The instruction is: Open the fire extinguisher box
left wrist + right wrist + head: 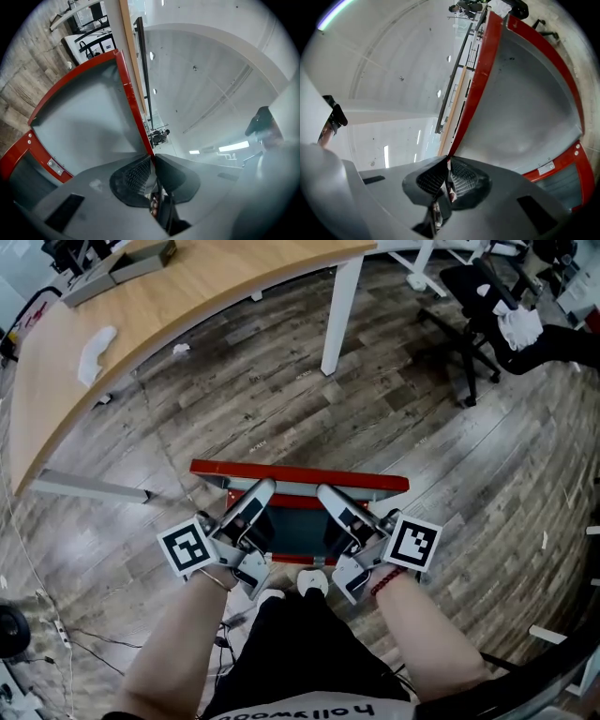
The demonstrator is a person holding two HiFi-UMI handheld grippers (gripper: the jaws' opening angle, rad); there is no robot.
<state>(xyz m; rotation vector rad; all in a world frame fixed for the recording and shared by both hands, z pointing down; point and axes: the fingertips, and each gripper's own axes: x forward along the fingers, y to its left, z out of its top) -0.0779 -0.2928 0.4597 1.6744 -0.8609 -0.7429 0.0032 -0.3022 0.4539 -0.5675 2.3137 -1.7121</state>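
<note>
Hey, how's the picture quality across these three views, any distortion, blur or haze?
Head view: sharp, evenly lit, red lid crisp. Left gripper view: fisheye bends the lid's edge; right side hazy. Right gripper view: same bending, dark corners, foreground soft.

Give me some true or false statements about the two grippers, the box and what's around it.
1. The left gripper and the right gripper are both clamped on the red edge of the lid. True.
2. The box sits on the desk. False: it is on the wood floor, in front of the desk.
3. The lid's inner face is grey. True.
4. The lid lies flat and shut. False: it is raised, and the box's inside shows below it.
5. A black chair stands beyond the desk's white leg. True.
</note>
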